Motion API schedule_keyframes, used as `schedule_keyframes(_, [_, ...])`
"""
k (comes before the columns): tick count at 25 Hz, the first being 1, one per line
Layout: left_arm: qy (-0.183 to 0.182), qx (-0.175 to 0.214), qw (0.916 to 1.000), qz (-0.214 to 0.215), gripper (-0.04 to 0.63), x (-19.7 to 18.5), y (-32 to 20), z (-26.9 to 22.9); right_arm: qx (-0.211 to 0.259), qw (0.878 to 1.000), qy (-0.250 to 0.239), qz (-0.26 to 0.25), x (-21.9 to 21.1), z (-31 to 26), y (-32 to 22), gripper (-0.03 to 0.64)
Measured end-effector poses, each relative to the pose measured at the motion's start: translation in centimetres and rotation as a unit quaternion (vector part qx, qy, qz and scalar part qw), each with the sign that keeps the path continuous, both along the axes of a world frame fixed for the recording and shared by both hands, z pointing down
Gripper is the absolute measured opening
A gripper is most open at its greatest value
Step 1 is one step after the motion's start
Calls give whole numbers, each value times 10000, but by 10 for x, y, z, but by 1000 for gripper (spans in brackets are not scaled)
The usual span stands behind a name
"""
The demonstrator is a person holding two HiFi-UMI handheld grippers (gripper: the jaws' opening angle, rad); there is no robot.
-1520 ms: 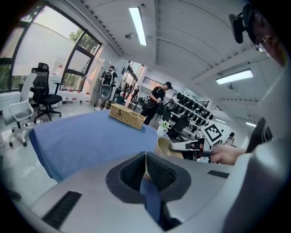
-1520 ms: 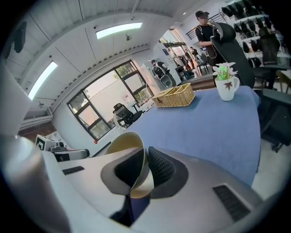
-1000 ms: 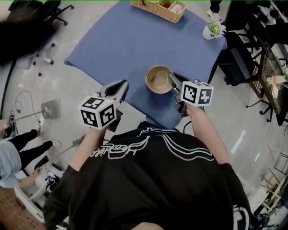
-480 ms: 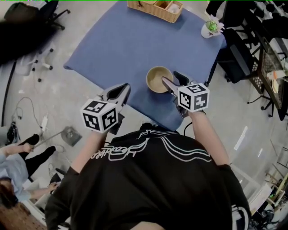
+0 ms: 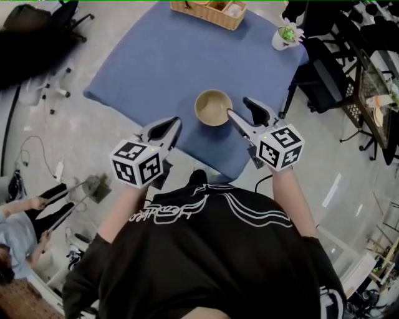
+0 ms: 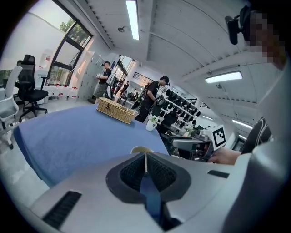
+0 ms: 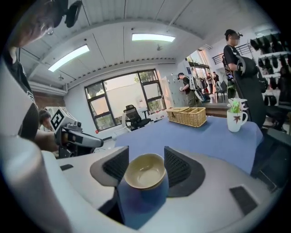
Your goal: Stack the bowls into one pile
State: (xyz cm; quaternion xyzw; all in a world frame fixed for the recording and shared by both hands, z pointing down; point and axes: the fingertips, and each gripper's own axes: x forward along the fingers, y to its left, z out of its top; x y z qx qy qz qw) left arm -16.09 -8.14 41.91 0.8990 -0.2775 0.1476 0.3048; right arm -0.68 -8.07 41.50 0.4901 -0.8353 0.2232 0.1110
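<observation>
blue table (image 5: 156, 56) holds the bowls (image 5: 212, 107); right gripper (image 5: 237, 106) fingers just opened wide, empty; left gripper (image 5: 176, 122) fingers together.

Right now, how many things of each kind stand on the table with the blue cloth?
Pile of beige ceramic bowls: 1 (I cannot count the bowls in it)
Woven wicker basket: 1
White mug with a green plant: 1
Total: 3

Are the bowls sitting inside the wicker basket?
No, the bowls stand on the bare blue cloth at its near corner, while the basket sits at the far edge.
</observation>
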Motion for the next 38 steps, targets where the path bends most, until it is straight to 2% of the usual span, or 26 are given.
schedule_keyframes(4, [142, 94, 9998, 94, 31, 16, 14, -18, 259, 9996, -82, -36, 10, -27, 25, 183])
schedule_keyframes(7, [249, 165, 9995, 130, 31, 26, 28, -34, 406, 9989, -222, -79, 16, -46, 44, 93])
schedule_keyframes(9, [319, 217, 9991, 160, 31, 34, 38, -44, 515, 9979, -326, -209, 18, -58, 57, 63])
schedule_keyframes(16, [572, 510, 9964, 362, 31, 58, 68, -78, 767, 9913, -811, -703, 11, -84, 90, 28])
schedule_keyframes(24, [574, 662, 9951, 461, 31, 74, 91, -85, 780, 9880, -914, -970, 4, -83, 113, 26])
schedule_keyframes(38, [470, 784, 9949, 431, 31, 83, 120, -89, 853, 9855, -1107, -960, 9, -87, 142, 26])
